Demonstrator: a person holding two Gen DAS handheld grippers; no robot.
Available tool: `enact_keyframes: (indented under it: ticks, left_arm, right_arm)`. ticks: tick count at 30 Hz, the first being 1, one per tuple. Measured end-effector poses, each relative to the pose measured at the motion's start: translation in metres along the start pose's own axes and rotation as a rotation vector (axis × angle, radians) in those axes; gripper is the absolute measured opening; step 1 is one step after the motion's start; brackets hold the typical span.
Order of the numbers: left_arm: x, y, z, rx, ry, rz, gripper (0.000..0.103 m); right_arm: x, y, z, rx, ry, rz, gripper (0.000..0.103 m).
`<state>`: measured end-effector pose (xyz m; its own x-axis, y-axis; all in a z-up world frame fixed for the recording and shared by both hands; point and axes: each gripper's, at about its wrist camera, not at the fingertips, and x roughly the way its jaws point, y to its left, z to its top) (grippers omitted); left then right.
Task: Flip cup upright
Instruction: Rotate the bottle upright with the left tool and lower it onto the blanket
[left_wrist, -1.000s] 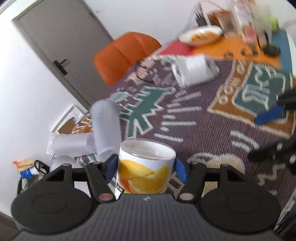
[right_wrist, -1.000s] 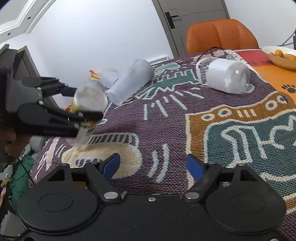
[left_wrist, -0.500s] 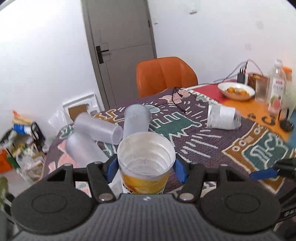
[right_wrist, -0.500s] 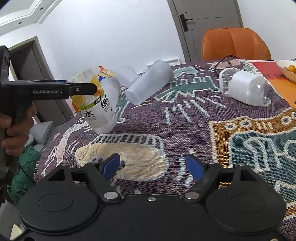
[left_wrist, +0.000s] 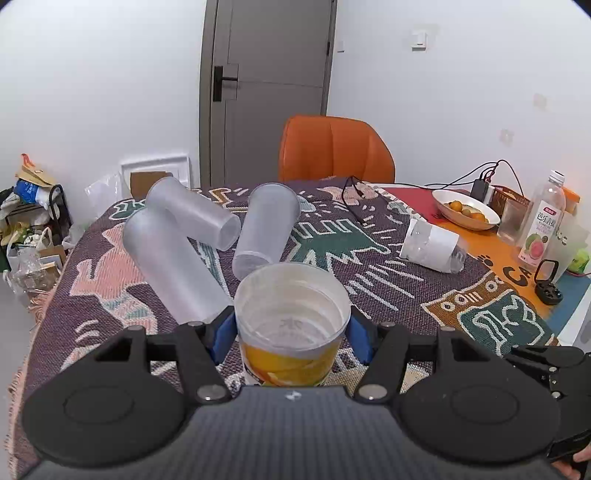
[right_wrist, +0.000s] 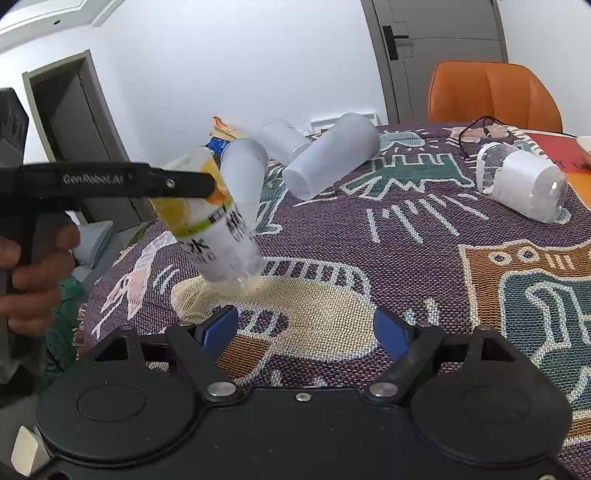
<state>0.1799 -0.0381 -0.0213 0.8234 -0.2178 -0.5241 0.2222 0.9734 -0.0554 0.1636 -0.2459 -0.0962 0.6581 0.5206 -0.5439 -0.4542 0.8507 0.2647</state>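
My left gripper (left_wrist: 291, 334) is shut on a clear plastic cup with an orange-fruit label (left_wrist: 291, 332), mouth up. In the right wrist view the same cup (right_wrist: 210, 218) is tilted, its base just above or touching the patterned tablecloth (right_wrist: 406, 258), held by the left gripper (right_wrist: 207, 182). My right gripper (right_wrist: 306, 326) is open and empty, low over the cloth near the front edge. Three frosted cups (left_wrist: 170, 258) (left_wrist: 192, 212) (left_wrist: 266, 229) lie on their sides behind. A clear cup with a white label (left_wrist: 432, 245) lies on its side to the right.
An orange chair (left_wrist: 332, 151) stands at the far side. A bowl of fruit (left_wrist: 465, 208), a bottle (left_wrist: 541, 221), a glass, cables and a black case (left_wrist: 548, 282) crowd the right end. The table's left edge (left_wrist: 40, 314) drops to floor clutter.
My left gripper has turned the labelled cup from tilted towards mouth-up and lowered it close to the cloth. The right gripper stayed open and shifted only slightly.
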Motion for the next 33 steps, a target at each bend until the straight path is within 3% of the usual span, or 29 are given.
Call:
enact_keyframes:
  ticks: [5, 7, 9, 11, 18, 23, 30, 33]
  left_arm:
    - [0.002, 0.002, -0.003, -0.046, 0.005, -0.024, 0.066]
    - [-0.002, 0.002, -0.002, -0.047, -0.009, -0.024, 0.074]
    - [-0.008, 0.001, 0.0, -0.046, -0.039, -0.008, 0.089]
    - [-0.014, 0.0, 0.001, -0.049, -0.064, -0.009, 0.091]
    - [-0.031, -0.005, 0.0, -0.04, -0.099, 0.0, 0.096]
    - [-0.044, -0.002, -0.008, -0.09, -0.101, 0.022, 0.097]
    - [-0.061, 0.006, -0.025, -0.157, -0.095, 0.086, 0.097]
    - [-0.068, 0.008, -0.037, -0.176, -0.098, 0.119, 0.097]
  right_arm:
    - [0.003, 0.003, 0.001, -0.007, 0.012, -0.003, 0.082]
    - [0.003, 0.003, 0.001, -0.011, 0.011, -0.004, 0.084]
    - [0.004, 0.004, 0.001, -0.011, 0.01, -0.006, 0.085]
    - [0.005, 0.005, 0.001, -0.009, 0.012, -0.003, 0.085]
    - [0.003, 0.01, 0.0, -0.02, 0.011, 0.004, 0.088]
    - [-0.006, 0.011, 0.0, -0.022, -0.005, 0.002, 0.091]
    - [-0.021, 0.014, -0.007, -0.028, -0.022, -0.017, 0.103]
    - [-0.028, 0.014, -0.011, -0.028, -0.027, -0.027, 0.103]
